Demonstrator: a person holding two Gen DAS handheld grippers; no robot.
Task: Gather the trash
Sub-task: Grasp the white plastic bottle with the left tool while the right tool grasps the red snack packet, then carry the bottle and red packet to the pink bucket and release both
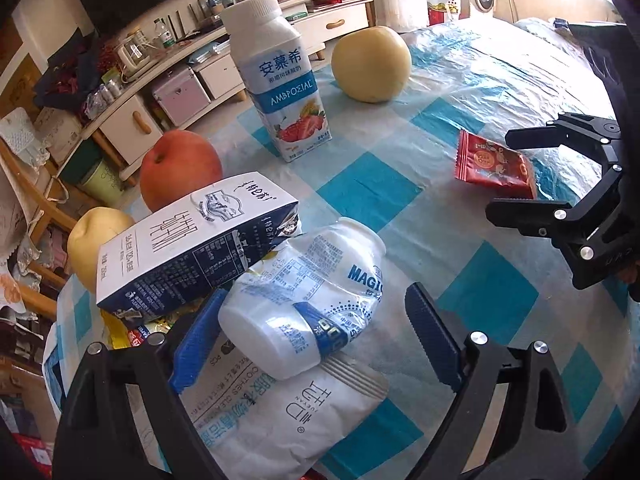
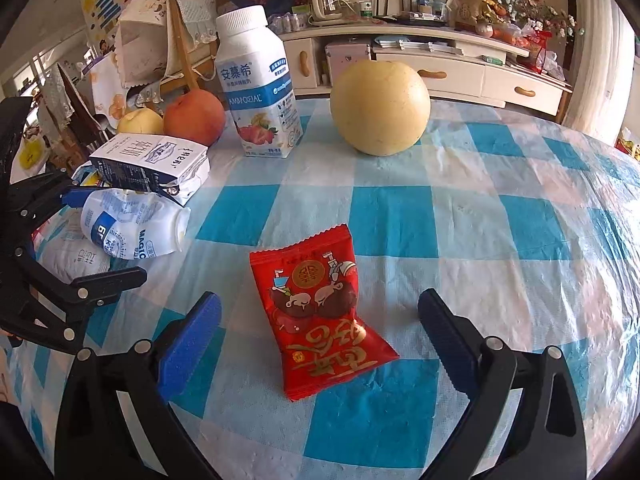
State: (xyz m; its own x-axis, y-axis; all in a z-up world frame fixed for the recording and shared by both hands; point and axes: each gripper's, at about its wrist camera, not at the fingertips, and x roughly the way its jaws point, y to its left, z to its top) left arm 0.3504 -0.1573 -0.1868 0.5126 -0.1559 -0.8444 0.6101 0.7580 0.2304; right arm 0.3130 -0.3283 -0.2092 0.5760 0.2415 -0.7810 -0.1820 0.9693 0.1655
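Lying crushed on its side at the lower middle of the left wrist view, the bottle (image 1: 304, 304) rests on a white pouch (image 1: 288, 412), between the spread fingers of the left gripper (image 1: 316, 344); whether the left blue pad touches it I cannot tell. A dented carton (image 1: 188, 248) leans over the bottle from the left, touching it. In the right wrist view, the red wrapper (image 2: 320, 320) lies flat on the checked worktop (image 2: 500, 240) at lower centre, between the wide-open fingers of the right gripper (image 2: 320, 344), touching neither pad. Further up that frame stand a yoghurt bottle (image 2: 258, 88), upright, and a pear (image 2: 380, 108) to its right. At the upper left, an apple (image 2: 194, 116) and a second, smaller pear (image 2: 140, 122) sit side by side behind the carton.
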